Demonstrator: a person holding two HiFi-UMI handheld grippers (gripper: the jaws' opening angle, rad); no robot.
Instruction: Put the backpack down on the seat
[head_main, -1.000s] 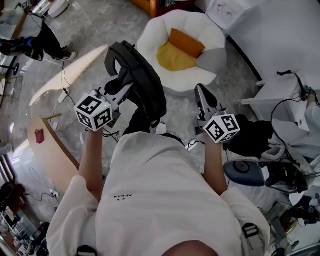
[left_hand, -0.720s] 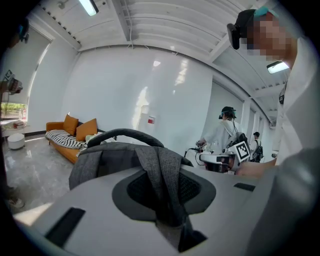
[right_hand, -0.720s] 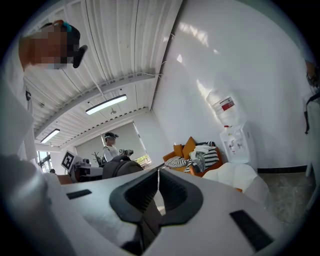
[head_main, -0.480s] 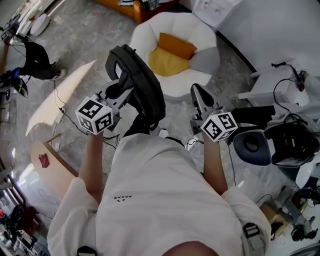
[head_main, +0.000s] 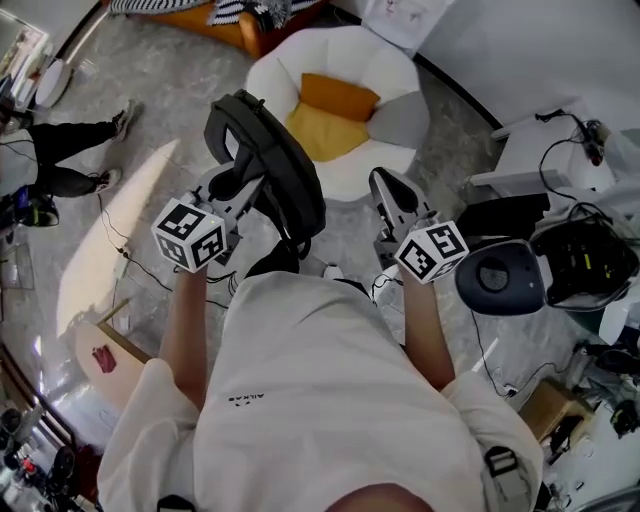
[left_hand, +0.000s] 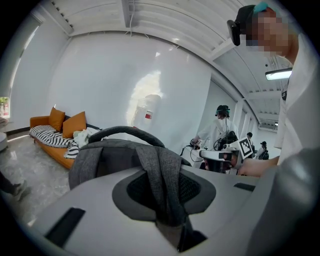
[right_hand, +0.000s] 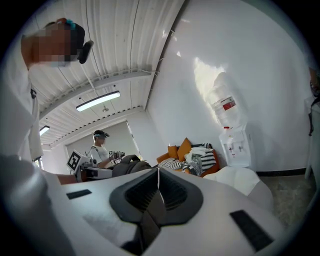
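Your left hand-held gripper (head_main: 243, 188) clamped on the grey backpack (head_main: 280, 175) by its strap (left_hand: 162, 185), backpack hanging just ahead of it, your right hand-held gripper (head_main: 388, 190) alongside, jaws together and empty, white seat (head_main: 400, 80) ahead of both, apart from the backpack

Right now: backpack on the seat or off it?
Off it. The backpack hangs from the left gripper, strap between its jaws, in front of the white seat, whose orange cushions show uncovered.
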